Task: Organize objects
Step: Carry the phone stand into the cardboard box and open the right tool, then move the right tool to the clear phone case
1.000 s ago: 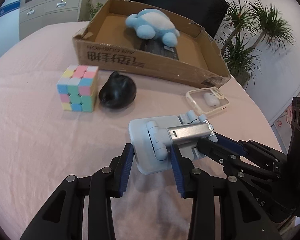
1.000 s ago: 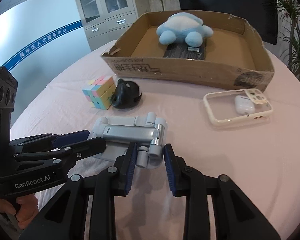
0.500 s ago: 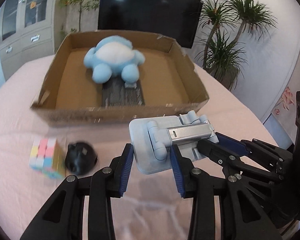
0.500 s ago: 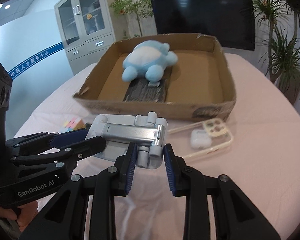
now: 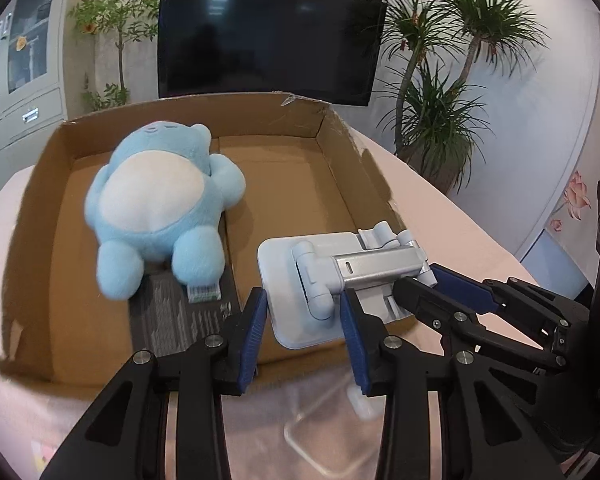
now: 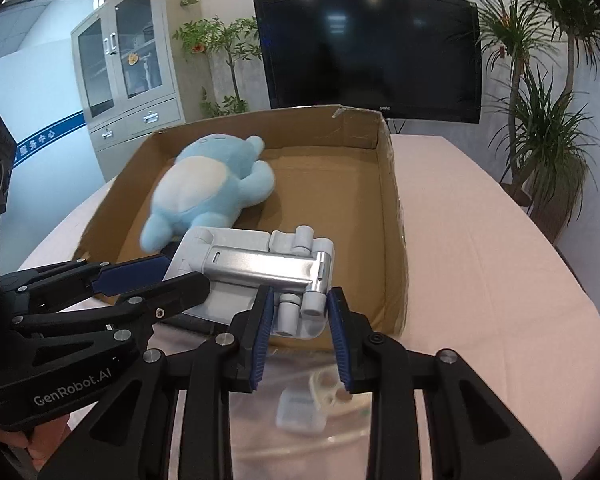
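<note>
Two grippers share one item: a folding phone stand (image 5: 332, 276) of pale grey plastic with a brushed metal arm, held in the air above the near right corner of the open brown cardboard box (image 5: 340, 140).

Left gripper (image 5: 304, 320): blue-padded jaws clamped on the stand's base plate and hinge post. Right gripper (image 6: 298, 314): jaws clamped on the hinge knuckles at the stand's other end.

Box contents: a light blue and white plush toy (image 5: 160, 204), lying on its back toward the left wall; under it, a flat black slab with printed text (image 5: 172, 316), against the near wall. The right half of the box floor is bare.

On the pink tablecloth (image 6: 480, 240), just in front of the box's near wall: a small white earbud case (image 6: 300, 410) resting in a clear phone case (image 6: 332, 390), both blurred.

Risks, as judged:
- Hinged stand may fold or swing if the two grips pull unevenly.
- Low carry may catch the near wall.
- Early release would drop it onto the earbud case.
- Placement too far left would land it on the slab or plush.
</note>
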Motion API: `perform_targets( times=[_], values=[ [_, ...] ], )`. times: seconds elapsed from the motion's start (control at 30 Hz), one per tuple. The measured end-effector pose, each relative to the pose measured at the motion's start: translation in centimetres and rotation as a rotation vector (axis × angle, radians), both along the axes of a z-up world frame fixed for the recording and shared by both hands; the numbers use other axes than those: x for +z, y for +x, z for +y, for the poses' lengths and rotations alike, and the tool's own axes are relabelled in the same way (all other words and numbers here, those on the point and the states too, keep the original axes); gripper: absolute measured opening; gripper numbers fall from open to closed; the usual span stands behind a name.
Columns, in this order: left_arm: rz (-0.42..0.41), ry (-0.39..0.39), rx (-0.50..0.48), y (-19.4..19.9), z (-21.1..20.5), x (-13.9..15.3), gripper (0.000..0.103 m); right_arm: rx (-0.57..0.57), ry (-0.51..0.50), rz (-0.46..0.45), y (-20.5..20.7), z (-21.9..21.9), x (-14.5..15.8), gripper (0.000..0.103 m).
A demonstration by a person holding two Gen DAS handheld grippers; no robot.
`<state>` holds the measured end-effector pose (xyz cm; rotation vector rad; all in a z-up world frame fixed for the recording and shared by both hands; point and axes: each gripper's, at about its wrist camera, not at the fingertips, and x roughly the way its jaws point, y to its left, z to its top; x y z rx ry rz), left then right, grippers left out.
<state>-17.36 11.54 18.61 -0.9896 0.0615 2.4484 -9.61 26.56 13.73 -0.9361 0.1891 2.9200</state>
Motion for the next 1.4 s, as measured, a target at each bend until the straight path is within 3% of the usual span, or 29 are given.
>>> perform_targets(
  times=[0.23,0.47,0.57,0.67,0.77,0.8,0.87,0.9,0.97,1.03,1.13,1.33,1.4],
  values=[
    [-0.069,-0.017,0.037,-5.2,1.9,-3.0,0.032,-0.012,0.012,-0.048,-5.0,2.6,-2.7,0.025],
    [-0.112,-0.001,0.04,-6.5,2.1,-5.7,0.03,0.001,0.032,-0.108,-6.0,2.7,-5.1,0.025],
    [-0.165,0.018,0.009,-7.1,2.2,-6.3,0.022,0.017,0.048,-0.107,-5.8,2.5,-5.3,0.021],
    [-0.118,-0.006,0.018,-6.4,2.2,-5.3,0.022,0.02,0.064,-0.107,-5.9,2.2,-5.2,0.026],
    [-0.105,0.033,0.027,-5.9,1.4,-3.7,0.031,0.012,0.039,-0.103,-5.6,2.6,-4.9,0.03],
    [-0.102,0.032,0.023,-5.7,1.2,-3.4,0.044,0.01,0.032,-0.098,-5.5,2.7,-4.6,0.036],
    [-0.097,0.017,-0.003,-5.3,1.2,-2.4,0.066,0.004,0.035,-0.087,-4.9,2.9,-3.7,0.067],
    [-0.073,0.027,-0.007,-4.9,1.1,-1.6,0.067,-0.006,0.042,-0.064,-4.6,2.9,-3.1,0.079],
    [-0.022,0.066,-0.009,-4.0,0.6,-0.4,0.075,-0.011,0.067,-0.005,-3.4,2.9,-1.5,0.079],
    [-0.006,0.071,-0.05,-3.3,0.4,0.7,0.09,-0.022,0.083,0.003,-2.7,3.1,0.0,0.079],
    [-0.018,0.022,-0.097,-2.7,0.8,1.0,0.094,-0.06,0.036,-0.01,-1.0,4.2,0.8,0.081],
    [-0.068,-0.063,-0.095,-2.3,1.4,1.0,0.094,-0.102,-0.101,-0.198,2.0,6.0,-3.5,0.081],
    [-0.038,-0.06,-0.107,-0.8,1.1,2.5,0.094,-0.154,-0.19,-0.244,3.6,6.6,-5.7,0.081]
  ],
)
